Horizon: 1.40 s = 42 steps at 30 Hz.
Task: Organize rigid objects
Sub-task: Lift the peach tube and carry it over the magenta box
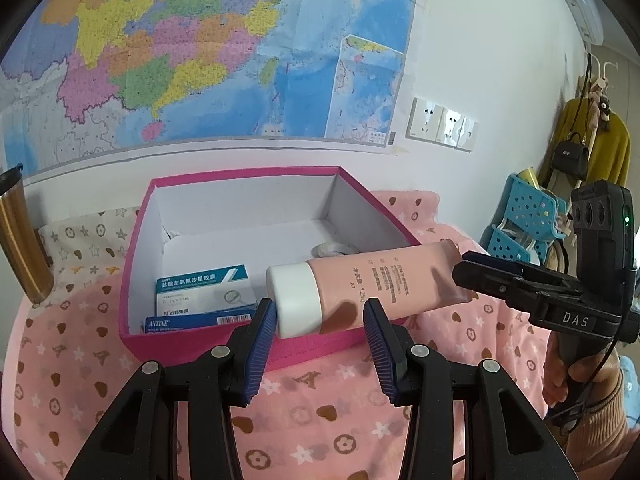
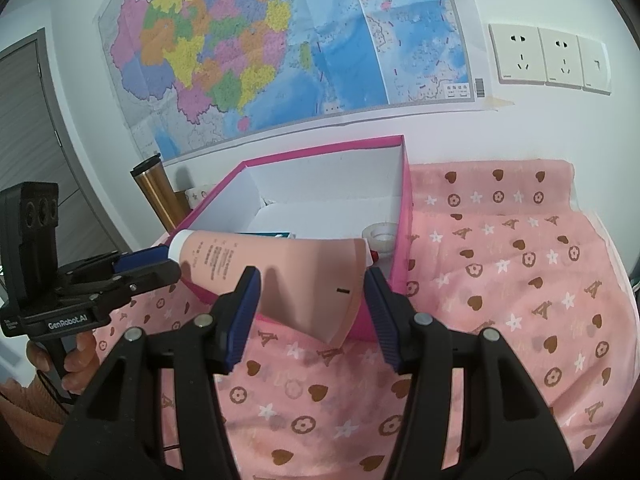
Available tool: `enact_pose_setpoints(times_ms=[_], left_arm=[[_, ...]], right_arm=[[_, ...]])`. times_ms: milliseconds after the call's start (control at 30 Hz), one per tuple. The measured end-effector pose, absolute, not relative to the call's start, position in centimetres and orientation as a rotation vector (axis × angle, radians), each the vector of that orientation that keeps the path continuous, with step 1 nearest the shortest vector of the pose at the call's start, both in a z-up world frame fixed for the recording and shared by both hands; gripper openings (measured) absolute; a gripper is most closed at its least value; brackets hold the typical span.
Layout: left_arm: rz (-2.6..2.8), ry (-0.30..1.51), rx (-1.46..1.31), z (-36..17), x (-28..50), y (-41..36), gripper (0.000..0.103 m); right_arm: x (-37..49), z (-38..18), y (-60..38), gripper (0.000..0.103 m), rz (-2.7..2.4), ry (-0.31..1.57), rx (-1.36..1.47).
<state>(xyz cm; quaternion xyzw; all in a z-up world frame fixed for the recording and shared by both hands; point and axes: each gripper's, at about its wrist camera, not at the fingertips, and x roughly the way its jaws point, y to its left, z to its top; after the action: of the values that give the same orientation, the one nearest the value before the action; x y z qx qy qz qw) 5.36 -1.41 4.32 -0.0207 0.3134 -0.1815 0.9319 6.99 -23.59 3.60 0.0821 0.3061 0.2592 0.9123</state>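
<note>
Both tools gripped the pink tube (image 1: 372, 284) over the pink box (image 1: 136, 240): left tool (image 1: 320, 320) at its cap, right tool (image 2: 312, 300) at its crimped end

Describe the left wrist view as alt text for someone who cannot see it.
A pink tube with a white cap lies across the front rim of an open magenta box, its cap end between the left gripper and its flat end between the right gripper. Two medicine cartons lie inside the box.
</note>
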Motion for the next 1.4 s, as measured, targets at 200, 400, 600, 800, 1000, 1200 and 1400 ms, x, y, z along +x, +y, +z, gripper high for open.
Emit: enact_pose_setpoints(times_ms=[200,400,600,800,1000,1200,1400], left_arm=[[-0.369,0.638,-0.036,4.3,5.5,-1.6,0.045],[-0.368,0.638,-0.035,4.3,5.8,-1.6,0.045],[-0.365,0.636,-0.036,4.4,5.9,-1.7,0.045],[-0.362,0.637,-0.039,4.4,6.4,-1.7,0.045],[-0.36,0.633,-0.038,4.5,6.5,-1.7,0.045],[-0.357,0.636,-0.039,4.5,6.8,-1.7,0.045],[-0.355,0.632,-0.041,4.5,7.1,-1.7,0.045]], right_arm=[[7.1,3.7,-23.7,0.056,0.53,0.629,0.171],[7.4,3.7,-23.7,0.056,0.527,0.629,0.17],[7.7,3.7,-23.8,0.056,0.53,0.629,0.169],[7.9,3.8,-23.8,0.056,0.529,0.628,0.169],[8.3,3.9,-23.8,0.056,0.53,0.629,0.169],[8.4,4.0,-23.8,0.056,0.529,0.628,0.168],[8.6,4.1,-23.8,0.056,0.529,0.625,0.168]])
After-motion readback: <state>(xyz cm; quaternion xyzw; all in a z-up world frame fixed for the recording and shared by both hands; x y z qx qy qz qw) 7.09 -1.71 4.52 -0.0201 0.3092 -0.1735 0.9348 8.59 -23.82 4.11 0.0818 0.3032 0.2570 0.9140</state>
